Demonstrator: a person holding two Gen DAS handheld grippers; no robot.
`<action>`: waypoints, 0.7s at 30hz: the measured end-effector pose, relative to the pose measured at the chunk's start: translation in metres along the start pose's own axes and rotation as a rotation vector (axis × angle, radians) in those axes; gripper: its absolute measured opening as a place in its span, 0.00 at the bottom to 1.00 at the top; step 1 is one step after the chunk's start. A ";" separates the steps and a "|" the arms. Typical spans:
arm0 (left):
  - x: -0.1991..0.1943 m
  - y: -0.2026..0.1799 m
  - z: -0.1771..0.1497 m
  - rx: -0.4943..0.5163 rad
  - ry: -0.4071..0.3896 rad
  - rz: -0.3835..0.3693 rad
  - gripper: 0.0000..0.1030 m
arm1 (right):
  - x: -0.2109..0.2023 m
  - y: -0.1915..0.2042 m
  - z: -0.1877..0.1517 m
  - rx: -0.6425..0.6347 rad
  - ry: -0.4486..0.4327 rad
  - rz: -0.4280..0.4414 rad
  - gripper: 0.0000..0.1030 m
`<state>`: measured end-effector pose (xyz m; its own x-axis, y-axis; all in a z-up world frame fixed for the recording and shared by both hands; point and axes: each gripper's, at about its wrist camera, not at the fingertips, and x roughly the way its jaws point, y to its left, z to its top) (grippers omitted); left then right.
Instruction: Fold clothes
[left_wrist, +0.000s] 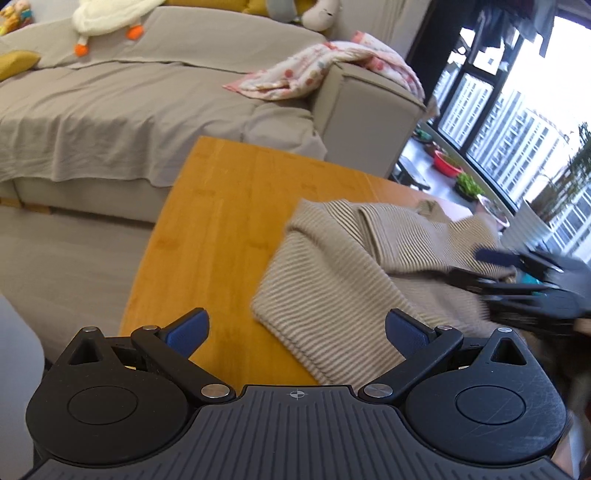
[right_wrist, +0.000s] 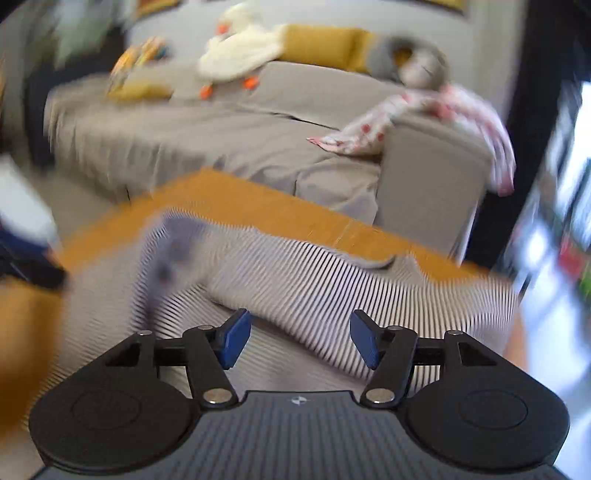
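A beige ribbed sweater (left_wrist: 351, 266) lies rumpled on the orange wooden table (left_wrist: 221, 221), with one part folded over on top. My left gripper (left_wrist: 297, 328) hovers open and wide at the sweater's near corner, with nothing pinched between its blue pads (left_wrist: 192, 328). My right gripper (left_wrist: 480, 266) shows blurred at the sweater's right side. In the right wrist view, which is motion-blurred, the right gripper (right_wrist: 299, 338) stands open just over the sweater (right_wrist: 332, 280). Its pads (right_wrist: 234, 338) hold no cloth. The table (right_wrist: 277, 210) shows beyond the sweater.
A grey covered sofa (left_wrist: 129, 110) stands just past the table's far edge. A pink patterned blanket (left_wrist: 325, 70) hangs over its armrest, and a white plush toy (left_wrist: 107, 18) and yellow cushions lie on it. Large windows (left_wrist: 517, 122) with potted plants are at the right.
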<state>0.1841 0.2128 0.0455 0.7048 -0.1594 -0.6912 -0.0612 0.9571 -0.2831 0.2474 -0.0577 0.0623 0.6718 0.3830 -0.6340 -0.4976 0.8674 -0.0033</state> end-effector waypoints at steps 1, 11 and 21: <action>-0.001 0.004 0.001 -0.011 -0.005 0.007 1.00 | -0.012 -0.007 -0.004 0.113 0.015 0.078 0.59; -0.004 0.006 0.013 -0.058 -0.031 -0.012 1.00 | -0.024 -0.005 -0.075 0.704 0.281 0.519 0.33; -0.021 -0.014 0.025 -0.070 -0.139 -0.134 1.00 | -0.034 0.005 0.031 0.214 -0.161 0.247 0.03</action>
<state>0.1880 0.2093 0.0809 0.8005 -0.2443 -0.5473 -0.0064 0.9096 -0.4154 0.2392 -0.0565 0.1073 0.6322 0.6196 -0.4652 -0.5410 0.7828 0.3074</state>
